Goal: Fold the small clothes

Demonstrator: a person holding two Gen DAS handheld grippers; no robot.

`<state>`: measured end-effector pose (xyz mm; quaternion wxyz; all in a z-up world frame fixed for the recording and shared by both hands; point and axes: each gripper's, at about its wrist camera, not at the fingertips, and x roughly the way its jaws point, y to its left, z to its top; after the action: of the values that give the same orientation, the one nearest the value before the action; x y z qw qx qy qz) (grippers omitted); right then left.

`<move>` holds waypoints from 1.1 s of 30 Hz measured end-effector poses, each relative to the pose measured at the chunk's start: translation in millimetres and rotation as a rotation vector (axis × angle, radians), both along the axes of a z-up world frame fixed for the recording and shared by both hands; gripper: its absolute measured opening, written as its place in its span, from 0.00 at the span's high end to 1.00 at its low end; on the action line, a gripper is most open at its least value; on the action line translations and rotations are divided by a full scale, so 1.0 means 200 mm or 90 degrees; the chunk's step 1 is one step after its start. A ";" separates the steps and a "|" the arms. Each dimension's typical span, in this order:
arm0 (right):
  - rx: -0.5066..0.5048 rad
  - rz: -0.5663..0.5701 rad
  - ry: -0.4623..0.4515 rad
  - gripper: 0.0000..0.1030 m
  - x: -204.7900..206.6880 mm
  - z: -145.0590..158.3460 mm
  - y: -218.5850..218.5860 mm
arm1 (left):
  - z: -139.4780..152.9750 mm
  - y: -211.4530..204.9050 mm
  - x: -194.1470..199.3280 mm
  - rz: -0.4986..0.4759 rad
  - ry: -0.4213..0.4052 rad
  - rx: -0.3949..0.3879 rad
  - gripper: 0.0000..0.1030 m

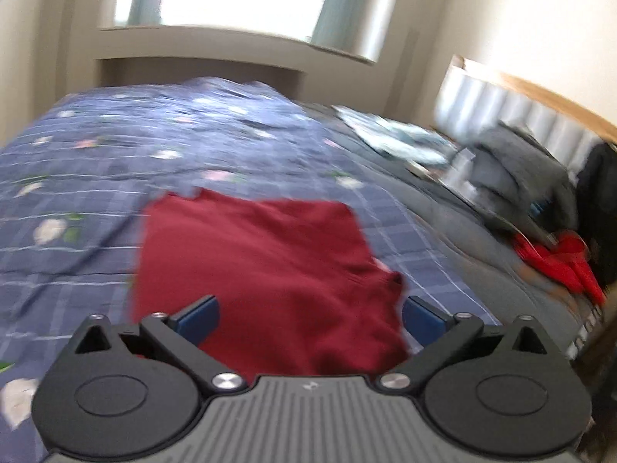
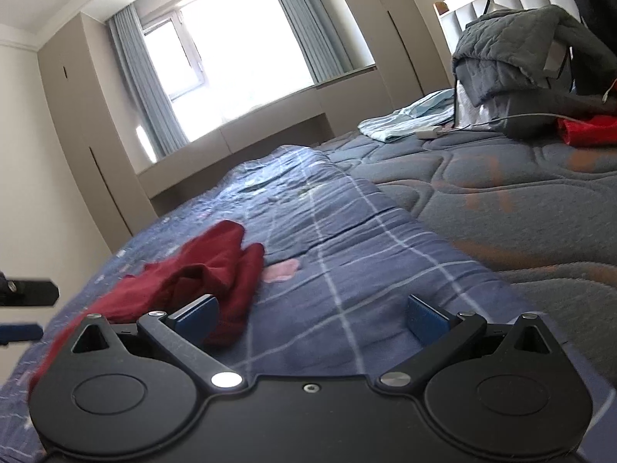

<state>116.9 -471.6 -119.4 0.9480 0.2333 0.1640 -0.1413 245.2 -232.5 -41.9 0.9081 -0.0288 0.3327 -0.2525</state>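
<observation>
Dark red cloth, a small garment [image 1: 254, 270], lies on the blue checked bedspread [image 1: 96, 162] with its pale flower print. In the left wrist view, which is blurred, the garment spreads fairly flat, a near-square panel at the far side and a rumpled corner toward the lower right. The left gripper [image 1: 310, 314] hangs just over the garment's near edge with its jaws spread wide; the blue pads [image 1: 198, 318] stand apart on either side of the cloth and do not press on it.

Further right in that view, past the bedspread's edge, the grey quilted mattress [image 1: 443, 239] shows bare. On it lie a pale blue-and-white cloth [image 1: 397, 135], a heap of grey quilted bedding [image 1: 513, 166] against the padded headboard [image 1: 513, 112], and a bright red item [image 1: 559, 262] near the right edge.

In the right wrist view, the left gripper's black finger and blue pad poke in at the far left edge [image 2: 27, 310]. Next comes the garment [image 2: 208, 270], bunched up here with folds rising toward its far end, lying left of centre on the bedspread [image 2: 347, 270]. The right gripper [image 2: 312, 314] also has its jaws wide apart; its left pad [image 2: 200, 316] sits in front of the garment's near fold, though I cannot tell whether it touches, and nothing is clamped between the pads. Behind, a bright window with grey-blue curtains [image 2: 135, 88] fills the far wall.
</observation>
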 end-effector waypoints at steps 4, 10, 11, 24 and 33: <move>0.009 0.017 -0.009 0.00 0.03 0.01 0.04 | -0.03 0.17 0.09 0.103 0.028 0.001 0.00; 0.058 0.031 -0.012 0.00 0.13 0.05 0.09 | -0.19 0.40 0.19 0.199 0.106 -0.052 0.00; 0.070 0.023 -0.010 0.00 0.15 0.07 0.09 | -0.22 0.41 0.21 0.203 0.121 -0.056 0.00; 0.127 0.036 0.038 0.22 0.49 0.15 0.17 | -0.37 0.44 0.22 0.191 0.146 -0.071 0.01; 0.127 -0.003 0.021 0.69 0.42 0.06 0.19 | -0.37 0.42 0.20 0.193 0.141 -0.056 0.01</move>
<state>201.4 -432.6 -106.5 0.9170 0.3244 0.1921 -0.1301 284.7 -148.4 -115.1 0.8914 -0.1462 0.4112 -0.1223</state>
